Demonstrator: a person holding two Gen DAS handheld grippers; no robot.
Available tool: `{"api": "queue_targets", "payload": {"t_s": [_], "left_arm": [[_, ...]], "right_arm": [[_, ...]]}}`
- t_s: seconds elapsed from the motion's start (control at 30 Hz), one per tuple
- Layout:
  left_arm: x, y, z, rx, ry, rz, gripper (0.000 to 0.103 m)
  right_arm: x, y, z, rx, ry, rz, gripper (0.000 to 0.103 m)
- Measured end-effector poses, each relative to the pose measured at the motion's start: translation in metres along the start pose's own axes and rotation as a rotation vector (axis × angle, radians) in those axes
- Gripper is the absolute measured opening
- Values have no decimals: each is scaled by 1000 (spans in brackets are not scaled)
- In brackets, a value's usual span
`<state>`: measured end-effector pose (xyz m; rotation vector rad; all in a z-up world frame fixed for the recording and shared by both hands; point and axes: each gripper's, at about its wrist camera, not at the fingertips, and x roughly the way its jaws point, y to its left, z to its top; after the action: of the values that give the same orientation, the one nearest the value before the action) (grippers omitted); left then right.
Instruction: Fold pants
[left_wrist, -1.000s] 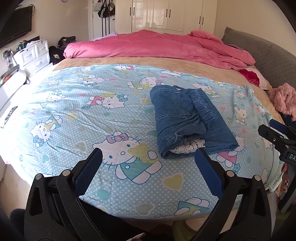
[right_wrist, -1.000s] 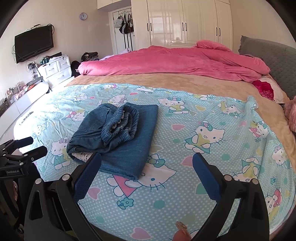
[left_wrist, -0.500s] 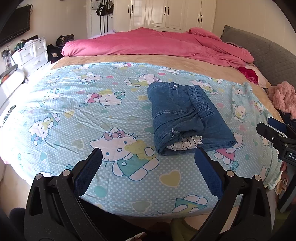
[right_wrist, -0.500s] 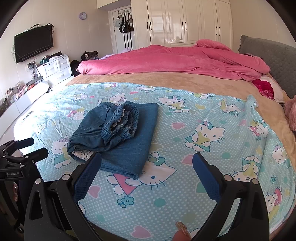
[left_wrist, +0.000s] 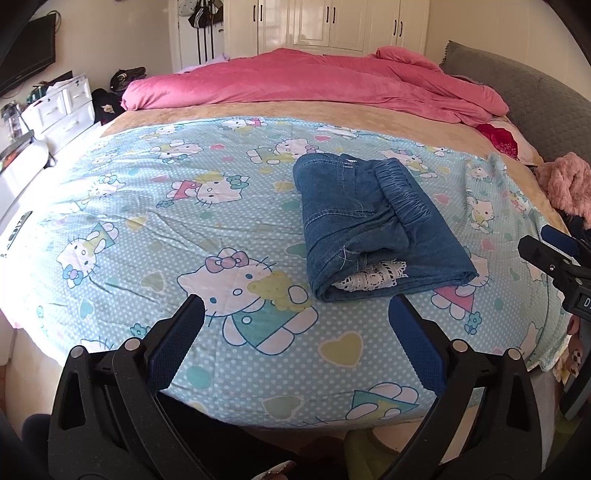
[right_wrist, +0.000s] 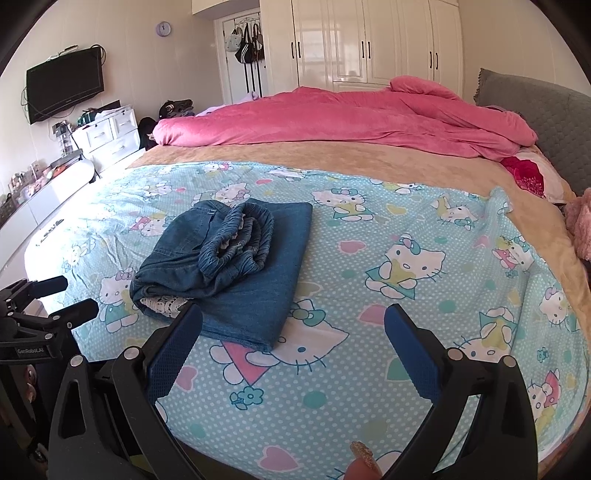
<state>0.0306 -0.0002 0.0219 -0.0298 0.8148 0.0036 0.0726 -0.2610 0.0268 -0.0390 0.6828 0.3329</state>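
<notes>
Blue denim pants (left_wrist: 369, 221) lie folded into a compact bundle on the Hello Kitty sheet (left_wrist: 166, 229), with white lace showing at the near end. In the right wrist view the pants (right_wrist: 236, 266) sit left of centre. My left gripper (left_wrist: 295, 339) is open and empty, held off the near edge of the bed, short of the bundle. My right gripper (right_wrist: 293, 347) is open and empty, also back from the bundle, its left finger overlapping the near corner in view. Each gripper shows at the other view's edge.
A pink duvet (right_wrist: 351, 114) lies bunched across the far side of the bed. A grey headboard (right_wrist: 554, 110) is at right, a pink fluffy item (left_wrist: 569, 184) beside it. White drawers (right_wrist: 107, 136), a wall TV (right_wrist: 64, 88) and wardrobes (right_wrist: 369, 40) stand beyond.
Both grippers have drawn back slightly from the bed; the left view has shifted so the pants sit a little farther off. The pants have not moved.
</notes>
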Motion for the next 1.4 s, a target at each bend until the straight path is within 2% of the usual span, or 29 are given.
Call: {"api": "queue_targets", "payload": {"t_s": [0.57, 1.0, 1.23, 1.3, 1.4], "left_arm": [[2, 7, -1, -20, 4, -3, 94], [21, 23, -3, -76, 60, 100, 94], [33, 48, -3, -134, 75, 79, 94], [42, 62, 0, -169, 101, 78, 94], [61, 93, 10, -222, 148, 126, 94]], "right_arm": [[1, -7, -1, 9, 3, -26, 98], [12, -24, -8, 48, 33, -68, 98], [22, -36, -12, 63, 51, -90, 98], [24, -49, -12, 81, 50, -119, 98], [26, -83, -10, 144, 44, -172, 98]]}}
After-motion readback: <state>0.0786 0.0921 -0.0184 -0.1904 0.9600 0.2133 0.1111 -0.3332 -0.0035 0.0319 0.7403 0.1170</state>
